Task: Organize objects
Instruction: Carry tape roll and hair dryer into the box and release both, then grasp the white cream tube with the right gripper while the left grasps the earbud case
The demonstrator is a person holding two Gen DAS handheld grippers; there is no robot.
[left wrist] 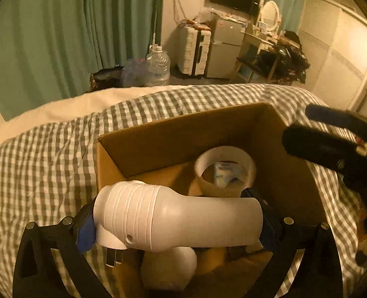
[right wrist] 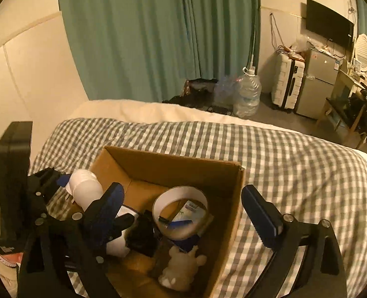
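Right, left gripper (left wrist: 176, 226) first: I've got it clamped end to end on a white plug-in device (left wrist: 176, 219), pads pressing on its ribbed end and its smooth flared end, so the jaws stand wide but firmly loaded. I'm holding it lengthwise and level, prongs (left wrist: 114, 255) pointing down, above the near-left corner of the box (left wrist: 173, 129). That makes sense to me as a carry pose: gripped across its length it can't roll out, and it's already over the opening, so the drop should land inside.

Right gripper (right wrist: 183, 213) now: jaws spread wide, nothing between them, hanging over the box with one finger above the inside and the other out past the right wall. I read that as standing by, released and ready for the next pick.

Moving outward, the box sits on the checked bedspread (right wrist: 295, 164), open at the top, and it's collecting things. A tape roll (right wrist: 181, 211) leans tilted near the middle with a small packet (right wrist: 191, 208) showing through its hole. A pale animal figure (right wrist: 181, 268) lies at the near side, and something black (right wrist: 143, 236) sits next to it; I can't tell what that is. A white piece below the device is partly hidden too.

Beyond the bed: green curtains (right wrist: 158, 37), a water jug (right wrist: 248, 92), a suitcase (right wrist: 286, 82) and a small fridge (right wrist: 317, 82).
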